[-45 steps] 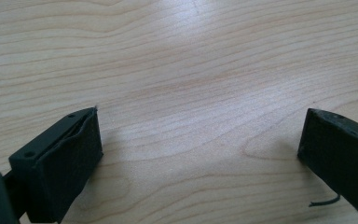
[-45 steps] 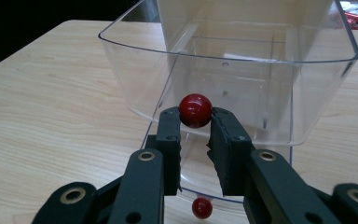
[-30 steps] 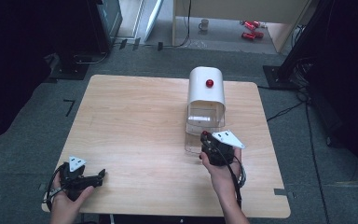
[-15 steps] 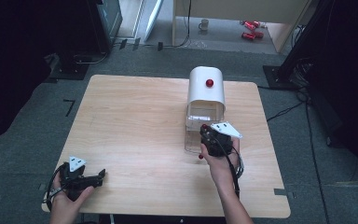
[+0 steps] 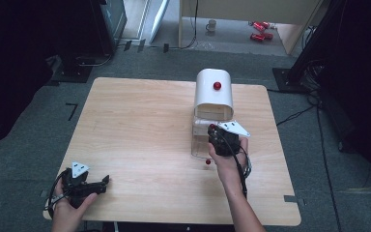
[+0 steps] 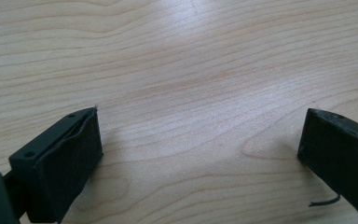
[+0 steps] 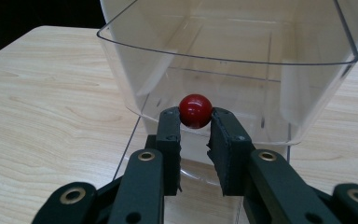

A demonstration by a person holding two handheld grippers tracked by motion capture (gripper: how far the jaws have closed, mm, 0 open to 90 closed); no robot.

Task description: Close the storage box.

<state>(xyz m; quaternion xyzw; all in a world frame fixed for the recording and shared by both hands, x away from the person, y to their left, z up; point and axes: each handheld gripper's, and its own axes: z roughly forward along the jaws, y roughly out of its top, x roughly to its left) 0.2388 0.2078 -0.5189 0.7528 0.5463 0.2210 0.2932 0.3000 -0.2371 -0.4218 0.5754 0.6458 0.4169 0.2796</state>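
A container with a white rounded cover (image 5: 213, 94) and a clear plastic bin (image 5: 201, 140) at its front stands right of centre on the wooden table (image 5: 140, 125). A red ball knob (image 5: 217, 85) sits on the cover. My right gripper (image 5: 212, 129) is at the bin's front, shut on a second red ball (image 7: 195, 111), which lies against the bin's clear wall (image 7: 223, 70). My left gripper (image 5: 105, 181) rests near the table's front left corner. Its jaws stand wide open over bare wood (image 6: 200, 140), with nothing between them.
A small red thing (image 5: 207, 162) lies on the table just in front of the bin. On the floor beyond the table are a mug (image 5: 212, 24), red cans (image 5: 258, 30) and black stands (image 5: 299, 72).
My right gripper has moved a little away from the person, toward the container, with the red ball still between its jaws. The left gripper has stayed in place.
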